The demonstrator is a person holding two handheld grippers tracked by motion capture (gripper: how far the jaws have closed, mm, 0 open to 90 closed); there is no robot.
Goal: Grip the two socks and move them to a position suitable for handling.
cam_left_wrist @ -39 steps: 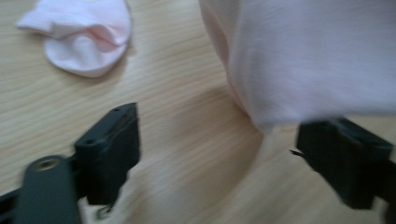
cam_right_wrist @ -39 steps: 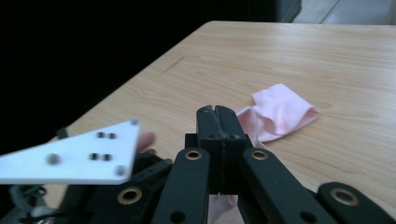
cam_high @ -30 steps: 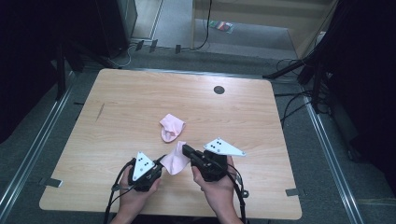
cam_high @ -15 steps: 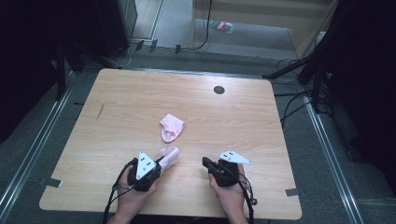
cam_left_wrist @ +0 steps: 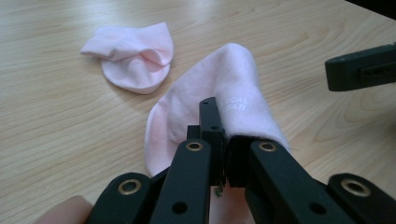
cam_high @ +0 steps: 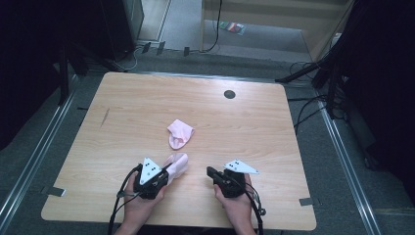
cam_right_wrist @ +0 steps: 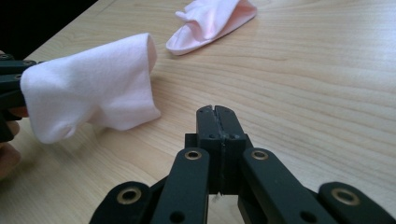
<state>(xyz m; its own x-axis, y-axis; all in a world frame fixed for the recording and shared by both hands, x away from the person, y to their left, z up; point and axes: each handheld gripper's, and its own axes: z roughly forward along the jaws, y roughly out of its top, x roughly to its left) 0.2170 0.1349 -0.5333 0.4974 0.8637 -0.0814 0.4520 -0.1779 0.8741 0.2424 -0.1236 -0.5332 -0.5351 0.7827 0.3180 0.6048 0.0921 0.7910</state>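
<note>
One sock (cam_high: 176, 164) | points away | left gripper (cam_high: 164, 172) pinching cuff | right gripper (cam_high: 211, 172) closed, empty

In the left gripper view, the near edge of the pink sock (cam_left_wrist: 219, 107) is hidden behind the left hand-held gripper (cam_left_wrist: 223, 140); its small white lettering is unreadable.

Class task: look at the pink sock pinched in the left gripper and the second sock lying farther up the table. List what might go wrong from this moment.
1. The left gripper pinches only the edge of the held sock, so the cloth may slip out if pulled.
2. The right gripper is shut on nothing and apart from the sock; it must open before helping, or it will only push the fabric.
3. The second sock lies crumpled, so pairing may come out misaligned.
</note>
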